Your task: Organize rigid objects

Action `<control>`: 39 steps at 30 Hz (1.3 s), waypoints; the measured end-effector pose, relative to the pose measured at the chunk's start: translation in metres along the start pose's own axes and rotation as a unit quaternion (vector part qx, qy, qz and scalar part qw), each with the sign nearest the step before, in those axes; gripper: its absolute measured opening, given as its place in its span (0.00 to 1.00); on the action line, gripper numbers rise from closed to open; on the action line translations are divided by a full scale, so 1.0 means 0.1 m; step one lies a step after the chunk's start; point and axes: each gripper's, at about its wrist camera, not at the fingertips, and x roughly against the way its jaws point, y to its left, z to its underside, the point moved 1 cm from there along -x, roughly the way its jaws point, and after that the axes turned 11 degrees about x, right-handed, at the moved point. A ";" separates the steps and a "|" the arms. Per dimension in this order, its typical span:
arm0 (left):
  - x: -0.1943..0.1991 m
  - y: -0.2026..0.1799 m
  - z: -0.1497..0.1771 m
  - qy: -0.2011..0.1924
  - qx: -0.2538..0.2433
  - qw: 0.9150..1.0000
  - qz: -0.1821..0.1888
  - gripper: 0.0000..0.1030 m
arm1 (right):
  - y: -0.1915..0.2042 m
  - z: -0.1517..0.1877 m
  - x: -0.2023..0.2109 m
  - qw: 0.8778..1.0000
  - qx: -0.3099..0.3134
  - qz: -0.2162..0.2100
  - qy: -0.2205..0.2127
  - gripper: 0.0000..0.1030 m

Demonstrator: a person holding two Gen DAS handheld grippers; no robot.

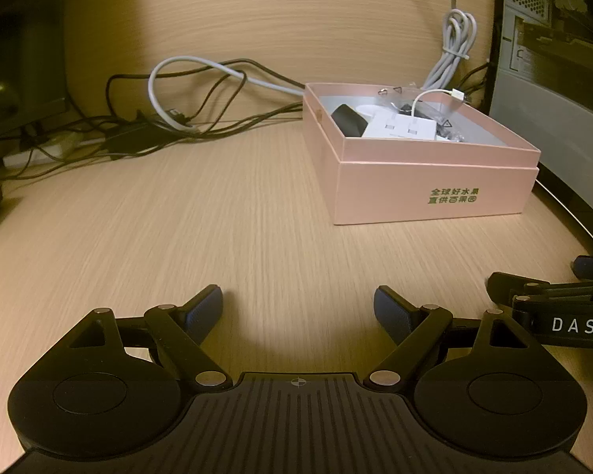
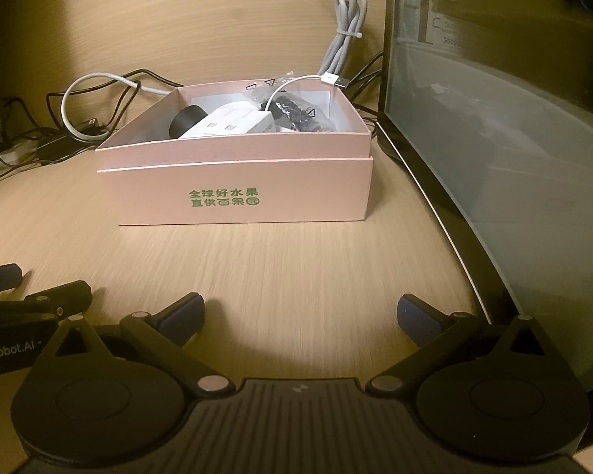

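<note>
Here, both splayed wide and holding nothing, left gripper point(image 1: 298, 308) and right gripper point(image 2: 300, 316) low over the wooden desk point(image 1: 217, 217), well short of the pink box point(image 2: 237, 193) holding the white adapter point(image 2: 233, 124).

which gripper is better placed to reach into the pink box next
Probably the right gripper: the pink box sits almost straight ahead of its open fingers. From the left gripper, also open and empty, the box lies off to the right.
</note>
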 end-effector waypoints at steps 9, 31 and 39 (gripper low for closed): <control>-0.01 -0.01 -0.01 0.000 0.003 1.000 -0.004 0.87 | 0.01 0.00 0.01 1.000 0.001 0.000 0.000 1.00; -0.04 -0.03 -0.03 0.001 0.004 1.000 -0.002 0.87 | 0.01 0.00 0.01 1.000 0.001 -0.001 0.000 1.00; -0.03 -0.02 -0.03 0.001 0.004 1.000 -0.002 0.87 | 0.01 0.00 0.00 1.000 0.001 -0.001 0.000 1.00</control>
